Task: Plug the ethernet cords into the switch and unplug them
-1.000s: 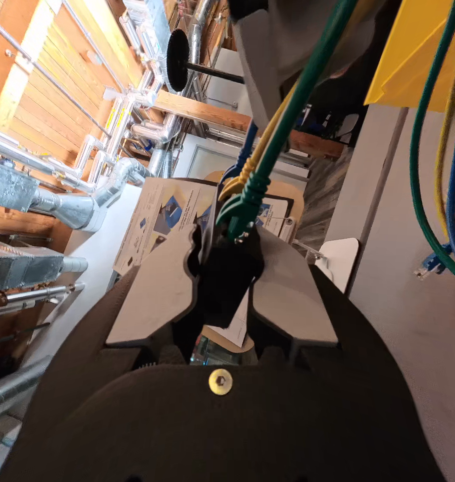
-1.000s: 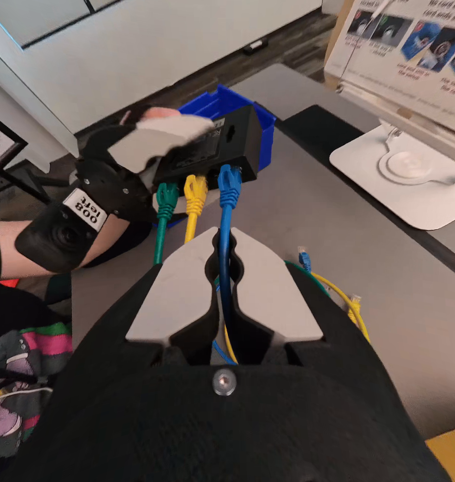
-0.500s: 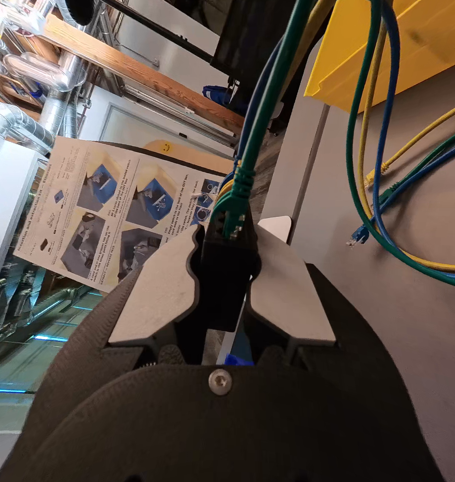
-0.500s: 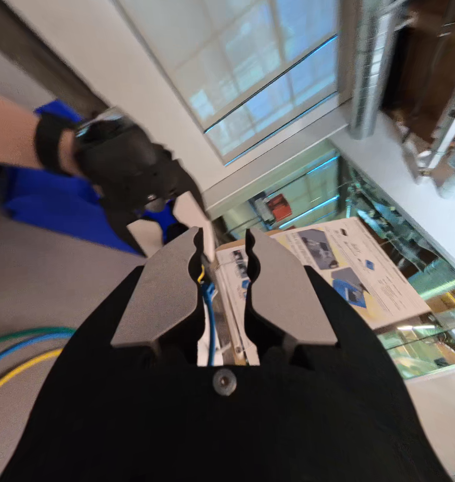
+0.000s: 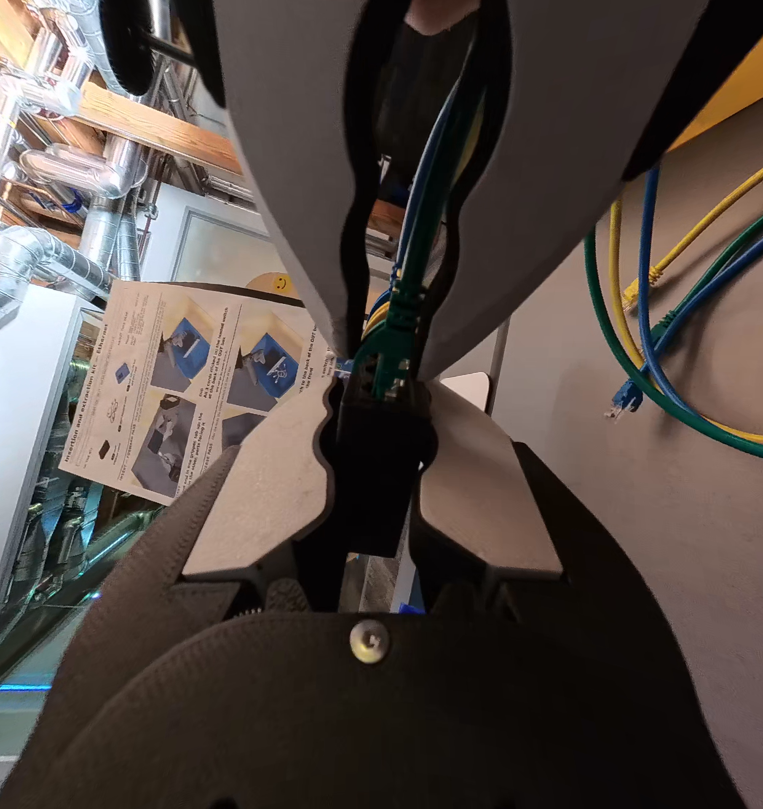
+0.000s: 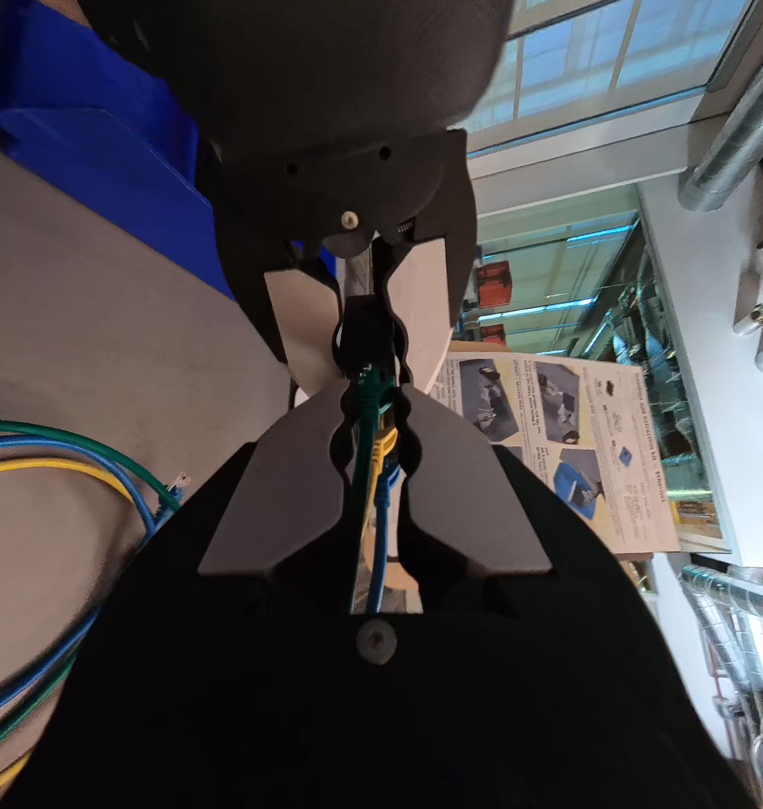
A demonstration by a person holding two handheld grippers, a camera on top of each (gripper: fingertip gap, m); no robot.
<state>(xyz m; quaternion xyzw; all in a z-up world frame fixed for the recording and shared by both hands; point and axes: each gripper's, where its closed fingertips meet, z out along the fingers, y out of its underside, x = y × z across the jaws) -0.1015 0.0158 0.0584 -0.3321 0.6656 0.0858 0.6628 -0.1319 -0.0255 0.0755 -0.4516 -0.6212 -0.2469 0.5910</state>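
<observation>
A: Status, left to right?

B: Instruction sheet [image 5: 187,385] propped far left. Left gripper [image 5: 379,420] clamped on black switch [image 5: 379,464], held up off grey table [image 5: 633,547]. Green cord [image 5: 390,350], yellow cord [image 6: 381,442] and blue cord [image 6: 381,516] plugged into its ports.

A: Right claw?

B: Right gripper [image 6: 373,409] facing the left one, fingers narrow around the three cords just behind the plugs. Clamped or only close: cannot tell. Slack loops and free plug ends lying on table, far right.

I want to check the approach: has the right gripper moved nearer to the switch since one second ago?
Yes. The right gripper now almost meets the switch; its fingers flank the plugs.
</observation>
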